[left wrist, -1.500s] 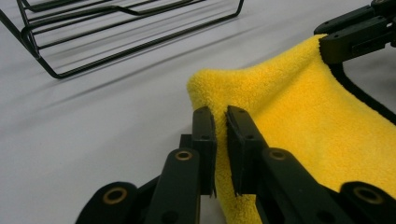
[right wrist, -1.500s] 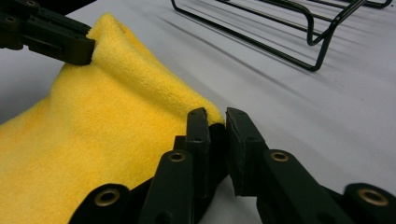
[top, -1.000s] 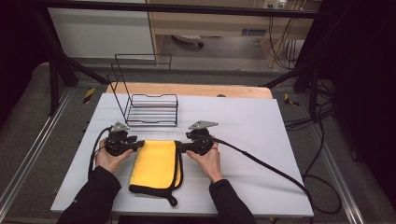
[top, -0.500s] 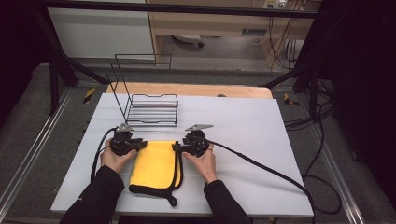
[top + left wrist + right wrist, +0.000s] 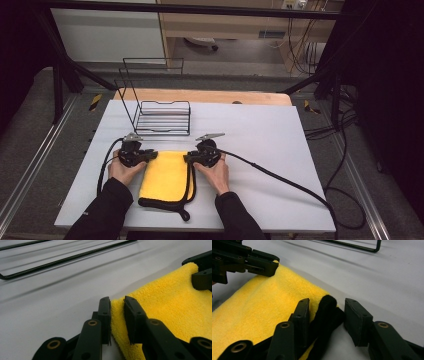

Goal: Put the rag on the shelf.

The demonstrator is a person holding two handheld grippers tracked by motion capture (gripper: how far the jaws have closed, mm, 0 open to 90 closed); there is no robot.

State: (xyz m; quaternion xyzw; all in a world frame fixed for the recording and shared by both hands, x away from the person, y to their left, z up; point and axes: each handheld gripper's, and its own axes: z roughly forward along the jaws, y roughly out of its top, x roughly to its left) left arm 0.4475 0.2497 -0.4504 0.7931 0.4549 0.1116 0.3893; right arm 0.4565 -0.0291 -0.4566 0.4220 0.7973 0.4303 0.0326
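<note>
Lying flat on the white bench, yellow microfibre cloth with black trim, long axis running away from the person. Left gripper closing, clamped on far-left corner. Right gripper closing around far-right black-trimmed corner, one pad not yet touching.

Both of the person's arms are reaching in from the bottom of the high view, in dark sleeves, with each hand lying low and wrapping around its tool. The left gripper is pointing inward toward the other one, and its jaws have just been closing and are squeezing (with only a thin gap between them). The right gripper is pointing back at it, its jaws also closing but standing wider apart.
</note>
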